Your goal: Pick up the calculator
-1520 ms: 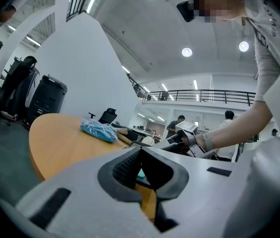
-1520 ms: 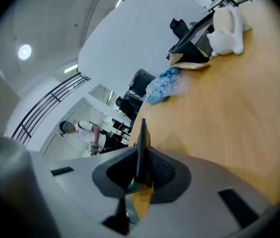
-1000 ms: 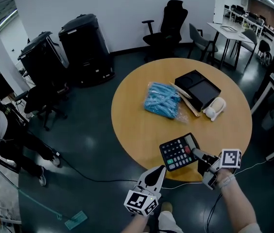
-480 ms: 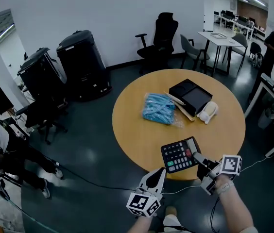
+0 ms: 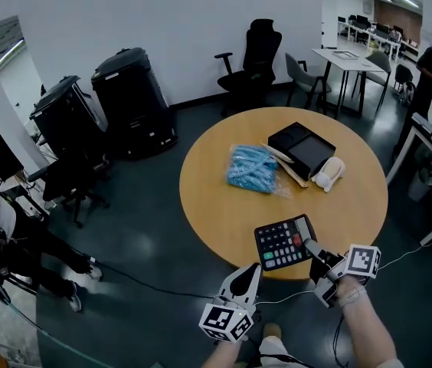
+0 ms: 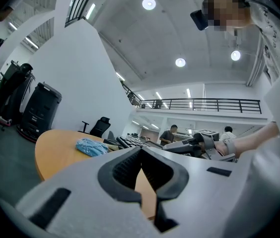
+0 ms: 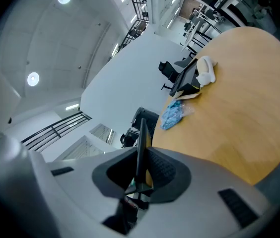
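The left claw [image 5: 255, 268] hangs just off the near rim of the round counter [image 5: 208, 198], its jaws together with nothing between them. Just to its right, the calculator [image 5: 281, 242] sits face up over that near rim. The right claw [image 5: 310, 246] is clamped on the calculator's right-hand corner, and the right gripper view shows the thin body edge-on between the pads.

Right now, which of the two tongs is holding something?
The right tongs, clamped on the calculator's edge; the left tongs are shut with nothing between them.
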Action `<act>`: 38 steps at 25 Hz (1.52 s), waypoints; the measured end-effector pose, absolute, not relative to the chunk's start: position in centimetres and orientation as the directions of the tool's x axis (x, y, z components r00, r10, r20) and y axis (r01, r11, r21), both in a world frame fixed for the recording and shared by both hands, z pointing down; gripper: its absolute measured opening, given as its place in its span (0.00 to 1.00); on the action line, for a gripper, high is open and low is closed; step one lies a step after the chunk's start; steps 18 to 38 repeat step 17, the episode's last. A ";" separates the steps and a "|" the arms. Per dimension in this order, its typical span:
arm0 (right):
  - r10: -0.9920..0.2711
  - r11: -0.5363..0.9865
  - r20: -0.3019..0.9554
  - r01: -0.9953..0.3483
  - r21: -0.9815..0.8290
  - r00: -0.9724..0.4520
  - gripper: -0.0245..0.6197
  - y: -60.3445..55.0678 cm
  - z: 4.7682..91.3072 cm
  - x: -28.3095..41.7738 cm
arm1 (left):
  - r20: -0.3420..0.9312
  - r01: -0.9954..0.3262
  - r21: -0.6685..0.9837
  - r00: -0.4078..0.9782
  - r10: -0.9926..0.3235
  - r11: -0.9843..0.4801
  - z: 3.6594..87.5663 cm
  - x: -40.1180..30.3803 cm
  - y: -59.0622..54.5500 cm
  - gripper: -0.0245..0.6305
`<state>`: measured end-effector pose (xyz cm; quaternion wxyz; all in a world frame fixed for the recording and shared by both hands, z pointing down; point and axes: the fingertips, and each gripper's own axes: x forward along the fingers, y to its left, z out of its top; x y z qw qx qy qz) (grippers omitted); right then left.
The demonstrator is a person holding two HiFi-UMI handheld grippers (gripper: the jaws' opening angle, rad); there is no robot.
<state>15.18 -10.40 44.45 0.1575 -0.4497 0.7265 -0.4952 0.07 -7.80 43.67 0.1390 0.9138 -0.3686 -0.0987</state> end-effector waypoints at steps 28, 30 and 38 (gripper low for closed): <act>-0.852 0.075 0.137 -0.377 -0.923 -0.505 0.12 -9.3 43.5 14.9 | -0.030 -0.694 0.311 0.675 -0.737 -0.649 44.6 -2.6 -7.8 0.05; -0.852 0.075 0.137 -0.377 -0.923 -0.505 0.12 -9.3 43.5 14.9 | -0.030 -0.694 0.311 0.675 -0.737 -0.649 44.6 -2.6 -7.8 0.05; -0.852 0.075 0.137 -0.377 -0.923 -0.505 0.12 -9.3 43.5 14.9 | -0.030 -0.694 0.311 0.675 -0.737 -0.649 44.6 -2.6 -7.8 0.05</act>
